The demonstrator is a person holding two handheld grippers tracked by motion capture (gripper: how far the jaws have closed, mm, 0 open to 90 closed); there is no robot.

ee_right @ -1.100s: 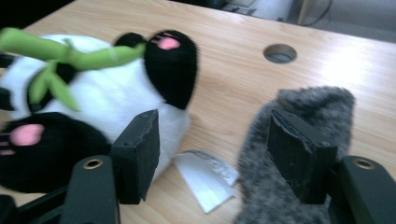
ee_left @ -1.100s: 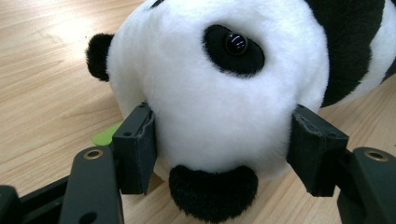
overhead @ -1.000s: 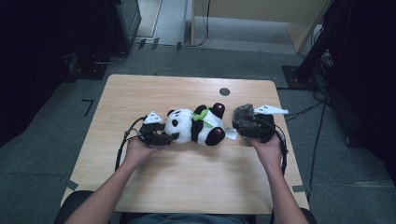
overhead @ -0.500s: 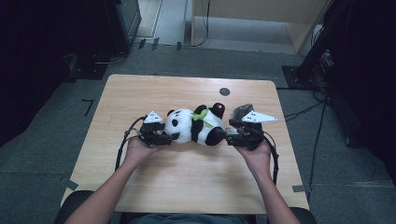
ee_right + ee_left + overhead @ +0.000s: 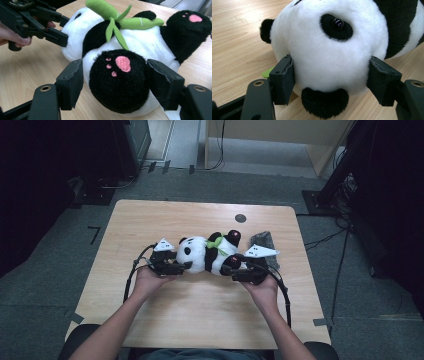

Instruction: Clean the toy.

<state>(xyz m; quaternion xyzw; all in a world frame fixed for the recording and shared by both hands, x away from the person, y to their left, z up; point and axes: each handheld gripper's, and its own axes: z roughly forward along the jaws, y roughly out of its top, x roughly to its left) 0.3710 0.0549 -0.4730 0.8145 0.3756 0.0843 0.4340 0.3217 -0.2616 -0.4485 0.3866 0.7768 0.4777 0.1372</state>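
Panda (image 5: 210,254) lay mid-frame on table (image 5: 150,220). Left gripper (image 5: 329,75) pinched its head, pads pressing fur. Right gripper (image 5: 117,82) straddled a foot, contact unclear. Grasp nearly set; lift looked pending.

A lab: my wooden table (image 5: 150,220) stands on grey carpet, with dark equipment racks (image 5: 132,140) and cables (image 5: 325,240) at twelve o'clock.
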